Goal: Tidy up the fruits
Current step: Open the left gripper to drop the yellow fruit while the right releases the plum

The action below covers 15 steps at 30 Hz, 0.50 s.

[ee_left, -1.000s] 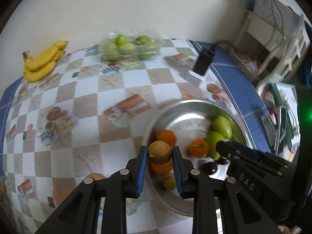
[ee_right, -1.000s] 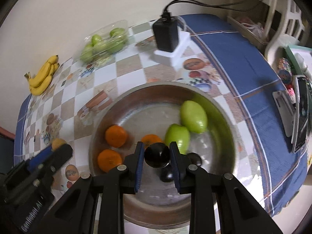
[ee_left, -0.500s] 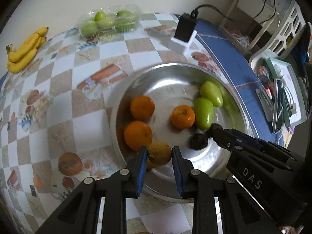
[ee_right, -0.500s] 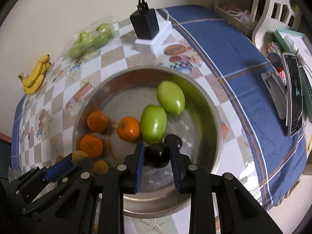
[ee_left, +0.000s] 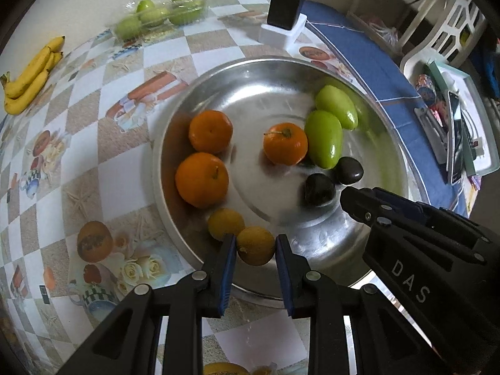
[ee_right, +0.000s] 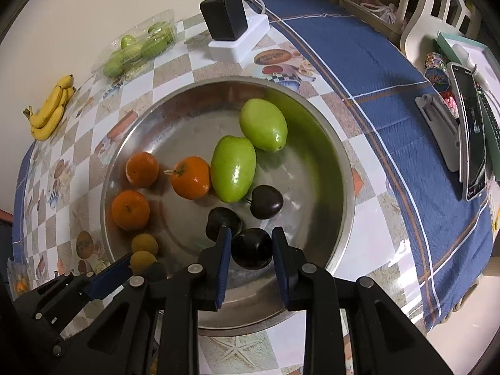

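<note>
Table (ee_left: 103, 184) under a checked, picture-printed cloth with blue border. Directly ahead of the tools: steel bowl (ee_right: 340, 168). Beyond it: white charger base (ee_right: 240, 43). Far left: bananas (ee_left: 29, 78), clear pack of green fruit (ee_left: 159, 15).

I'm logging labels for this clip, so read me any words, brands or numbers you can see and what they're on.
"DAS": white letters on the right tool's black body, seen from the left wrist view.
Phone screen and small tin at the table's far right: print too small to read.
</note>
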Tool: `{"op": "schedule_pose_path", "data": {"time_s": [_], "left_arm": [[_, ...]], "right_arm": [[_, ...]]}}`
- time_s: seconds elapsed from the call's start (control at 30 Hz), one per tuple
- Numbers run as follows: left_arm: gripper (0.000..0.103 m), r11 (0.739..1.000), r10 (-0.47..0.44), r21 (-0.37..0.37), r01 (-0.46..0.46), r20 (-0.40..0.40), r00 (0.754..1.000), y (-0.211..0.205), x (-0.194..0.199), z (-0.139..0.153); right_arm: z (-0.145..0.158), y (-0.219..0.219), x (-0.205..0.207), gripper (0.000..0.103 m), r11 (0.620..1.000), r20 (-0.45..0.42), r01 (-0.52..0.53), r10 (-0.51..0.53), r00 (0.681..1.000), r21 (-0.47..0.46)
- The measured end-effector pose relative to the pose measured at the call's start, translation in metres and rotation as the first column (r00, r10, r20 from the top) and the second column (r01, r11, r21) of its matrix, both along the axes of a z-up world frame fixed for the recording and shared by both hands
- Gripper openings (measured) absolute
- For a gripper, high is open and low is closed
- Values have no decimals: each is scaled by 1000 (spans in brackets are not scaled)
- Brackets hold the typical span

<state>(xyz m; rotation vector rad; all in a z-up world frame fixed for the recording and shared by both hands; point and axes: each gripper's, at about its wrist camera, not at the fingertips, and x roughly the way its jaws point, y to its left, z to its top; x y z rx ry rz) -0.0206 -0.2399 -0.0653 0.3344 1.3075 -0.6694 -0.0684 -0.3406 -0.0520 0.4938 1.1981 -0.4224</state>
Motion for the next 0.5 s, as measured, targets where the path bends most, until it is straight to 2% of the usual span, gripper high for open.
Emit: {"op": "schedule_pose_path", "data": {"time_s": [0.4,0.5], "left_arm": [[30,1000,-5,29,5,-8,1000,-4,-1,-6],[33,1000,-6,31,6,-5,1000,-4,0,-6]], "right_arm": [[-9,5,4,28,1000,-42,-21,21,999,10],[-9,5,4,33,1000,-43,-20,21,999,10]]}}
